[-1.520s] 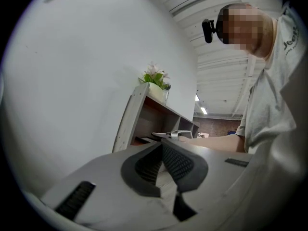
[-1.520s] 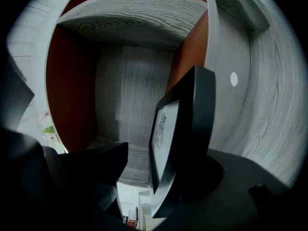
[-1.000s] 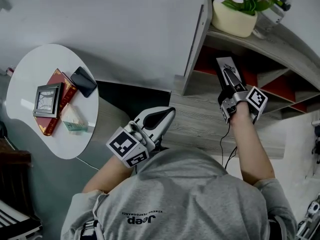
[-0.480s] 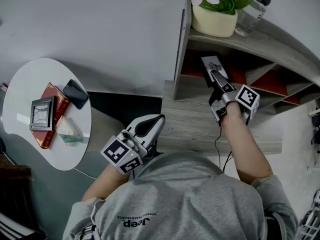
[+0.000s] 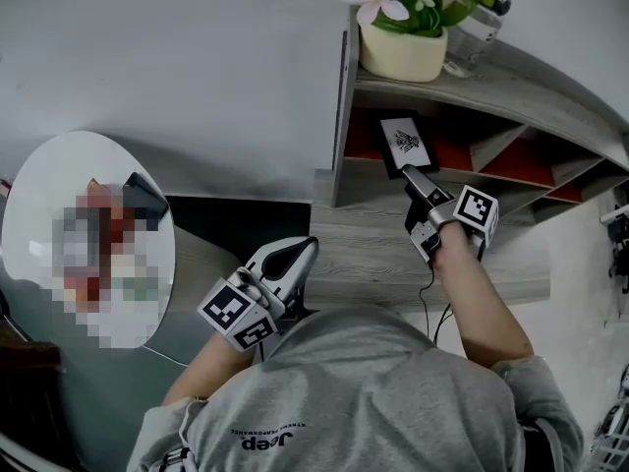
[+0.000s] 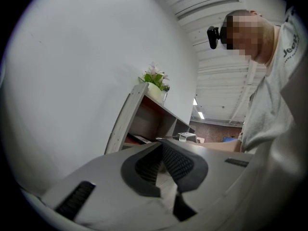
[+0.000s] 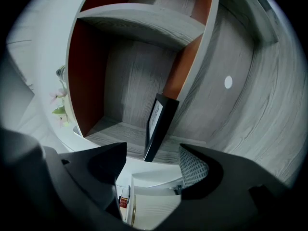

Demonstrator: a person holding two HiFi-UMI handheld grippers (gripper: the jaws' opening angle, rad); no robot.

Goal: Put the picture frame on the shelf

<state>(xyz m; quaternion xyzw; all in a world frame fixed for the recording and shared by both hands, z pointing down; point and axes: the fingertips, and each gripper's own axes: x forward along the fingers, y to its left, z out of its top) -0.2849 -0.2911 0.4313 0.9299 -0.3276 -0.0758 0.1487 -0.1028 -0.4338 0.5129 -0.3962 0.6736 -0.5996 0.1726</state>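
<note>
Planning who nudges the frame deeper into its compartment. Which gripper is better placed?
Right. The right gripper points at the picture frame from close by, jaws just opened, nothing between them. The left gripper is shut, back by the torso, farther away.

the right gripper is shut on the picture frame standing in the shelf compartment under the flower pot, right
Not shut: the right gripper is open, its jaws having just been opening. The right gripper view shows the picture frame standing free beyond the parted jaws, not between them, in the shelf compartment under the flower pot.
</note>
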